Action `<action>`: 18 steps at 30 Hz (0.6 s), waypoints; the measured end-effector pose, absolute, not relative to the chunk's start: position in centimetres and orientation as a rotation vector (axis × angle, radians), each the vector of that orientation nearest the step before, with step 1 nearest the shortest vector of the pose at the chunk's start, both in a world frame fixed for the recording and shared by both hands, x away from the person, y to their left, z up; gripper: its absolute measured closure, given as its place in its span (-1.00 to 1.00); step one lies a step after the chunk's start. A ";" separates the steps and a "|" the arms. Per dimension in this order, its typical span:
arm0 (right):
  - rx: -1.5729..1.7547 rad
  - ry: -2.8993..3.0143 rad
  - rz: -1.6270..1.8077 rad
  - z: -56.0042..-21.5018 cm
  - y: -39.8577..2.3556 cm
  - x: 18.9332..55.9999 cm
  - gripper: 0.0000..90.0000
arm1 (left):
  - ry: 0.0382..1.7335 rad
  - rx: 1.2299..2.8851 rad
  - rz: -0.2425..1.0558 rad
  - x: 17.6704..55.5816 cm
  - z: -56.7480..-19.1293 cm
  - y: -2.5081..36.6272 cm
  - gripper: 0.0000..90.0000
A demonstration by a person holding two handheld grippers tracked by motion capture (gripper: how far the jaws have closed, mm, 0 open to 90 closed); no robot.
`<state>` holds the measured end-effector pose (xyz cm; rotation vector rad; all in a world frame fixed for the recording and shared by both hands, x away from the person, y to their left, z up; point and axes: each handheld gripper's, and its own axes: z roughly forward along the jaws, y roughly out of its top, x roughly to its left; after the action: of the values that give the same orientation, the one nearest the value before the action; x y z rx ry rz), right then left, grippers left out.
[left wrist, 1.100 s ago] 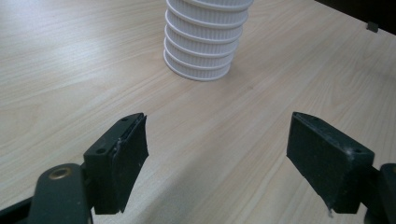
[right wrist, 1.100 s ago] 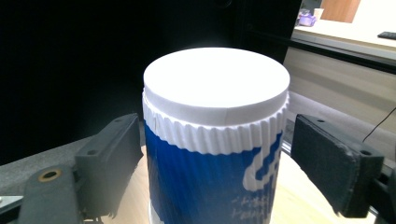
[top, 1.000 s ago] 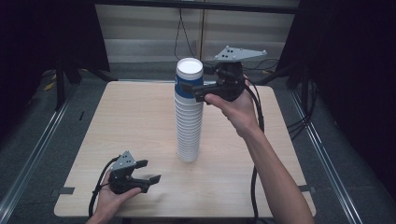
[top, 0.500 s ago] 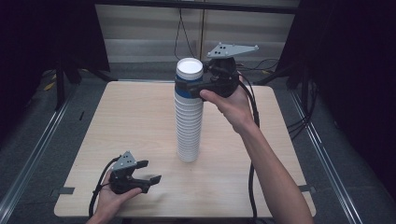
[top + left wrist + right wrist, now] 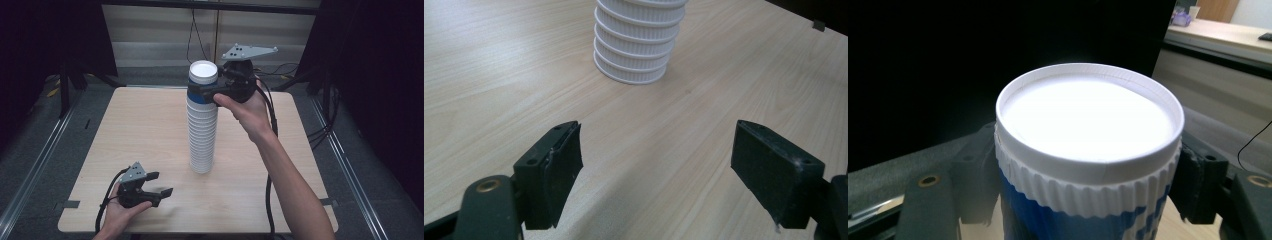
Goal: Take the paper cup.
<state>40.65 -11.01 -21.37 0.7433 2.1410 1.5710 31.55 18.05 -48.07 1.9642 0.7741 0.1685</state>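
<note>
Gripping ribbed paper cup (image 5: 1088, 165), wooden table (image 5: 140, 130)

A pale wooden surface (image 5: 150, 130) fills the middle of the high view, on a grey floor (image 5: 45, 145) with metal rails (image 5: 30, 172) at left and right. A pale panelled wall (image 5: 155, 30) crosses the top, flanked by black curtains (image 5: 380, 75).

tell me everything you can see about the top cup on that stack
The top cup sits upside down, its flat white base facing up, capping a tall stack of white cups upright near the middle of the wooden table. It looks like ribbed paper, white round the base rim with a blue pattern below. The right gripper has just been closing on it; its black jaws press on opposite sides.
</note>
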 end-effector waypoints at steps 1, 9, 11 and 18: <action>0.738 2.135 1.579 -21.3 -11.0 40.6 -0.40 | 0.775 1.963 0.168 31.5 -48.1 18.1 -0.55; 0.725 2.096 1.613 -21.0 -11.1 40.2 -0.39 | 0.774 1.962 0.171 31.5 -48.1 18.1 -0.56; 0.720 2.077 1.622 -20.9 -11.2 40.2 -0.39 | 0.773 1.963 0.170 31.5 -48.1 18.1 -0.56; 0.719 1.999 1.678 -20.2 -11.4 39.8 -0.37 | 0.769 1.968 0.169 31.6 -48.1 18.0 -0.56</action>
<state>39.78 -11.39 -20.17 0.7190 1.9991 1.6783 31.56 18.04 -48.08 1.9678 0.7690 0.1690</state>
